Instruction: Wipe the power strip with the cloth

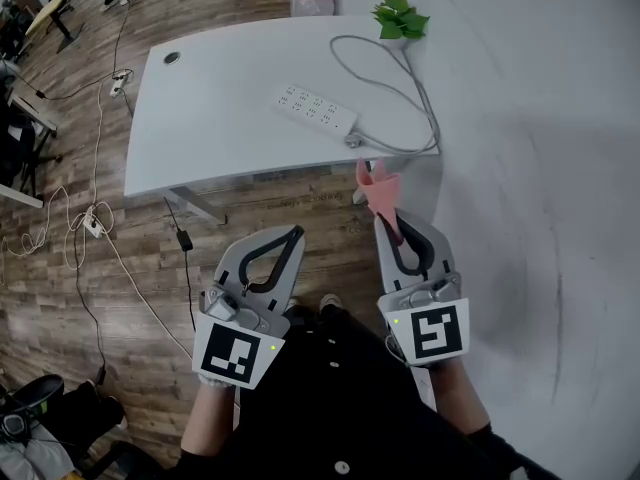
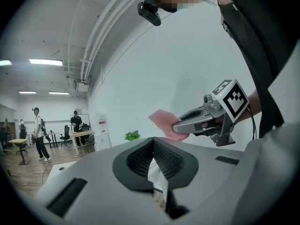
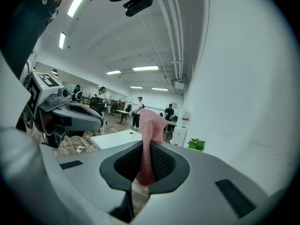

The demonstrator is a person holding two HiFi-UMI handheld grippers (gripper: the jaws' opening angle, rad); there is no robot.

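My right gripper point(image 1: 400, 226) is clamped on the pink cloth point(image 1: 377, 189), soft and limp. Left gripper point(image 1: 296, 234) closed, empty. Power strip point(image 1: 315, 109) at 12 o'clock on the table point(image 1: 200, 128): light, probably slides, so brace its end.

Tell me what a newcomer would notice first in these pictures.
The pink cloth stands out first, pinched upright in the shut right gripper. Beyond it the white power strip lies on the white table, its grey cable looping near a small green plant at the far corner. The left gripper is shut and empty.
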